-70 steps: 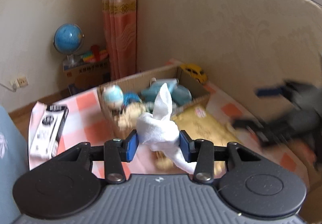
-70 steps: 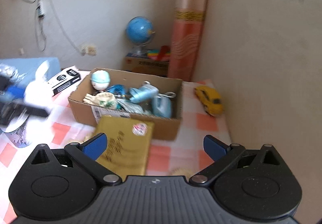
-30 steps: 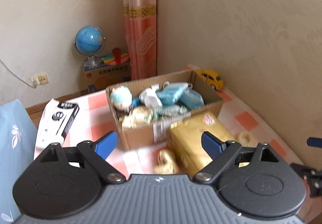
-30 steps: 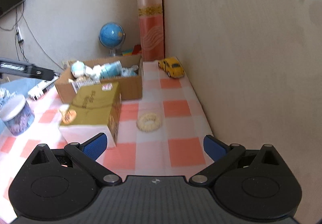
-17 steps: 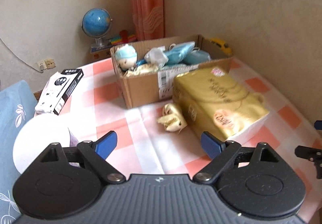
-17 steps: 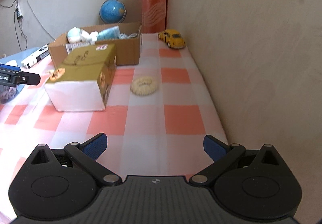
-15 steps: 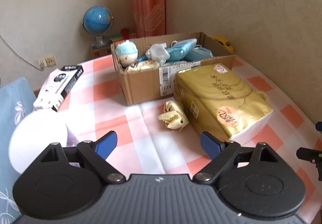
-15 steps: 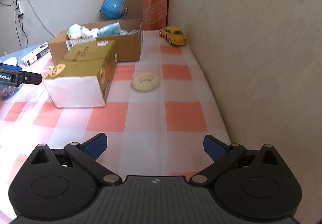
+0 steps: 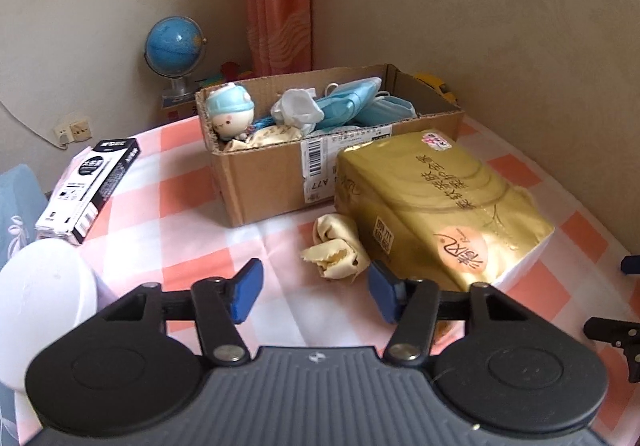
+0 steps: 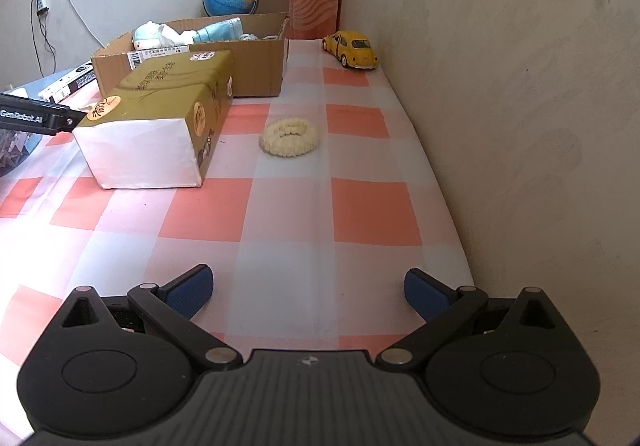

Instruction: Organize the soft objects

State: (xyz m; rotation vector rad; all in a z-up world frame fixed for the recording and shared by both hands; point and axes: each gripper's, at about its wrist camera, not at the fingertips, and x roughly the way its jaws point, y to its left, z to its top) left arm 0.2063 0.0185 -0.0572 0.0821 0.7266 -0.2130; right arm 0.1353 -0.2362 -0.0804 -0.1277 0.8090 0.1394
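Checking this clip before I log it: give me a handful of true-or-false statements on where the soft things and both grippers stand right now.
1. The left gripper is open and holds nothing. True.
2. The crumpled yellow cloth lies inside the cardboard box. False: it lies on the checked tablecloth, beside the gold tissue pack.
3. The cream scrunchie lies on the tablecloth, outside the box. True.
4. The right gripper is shut on the scrunchie. False: it is open and empty, well short of it.
5. Blue face masks are in the box. True.
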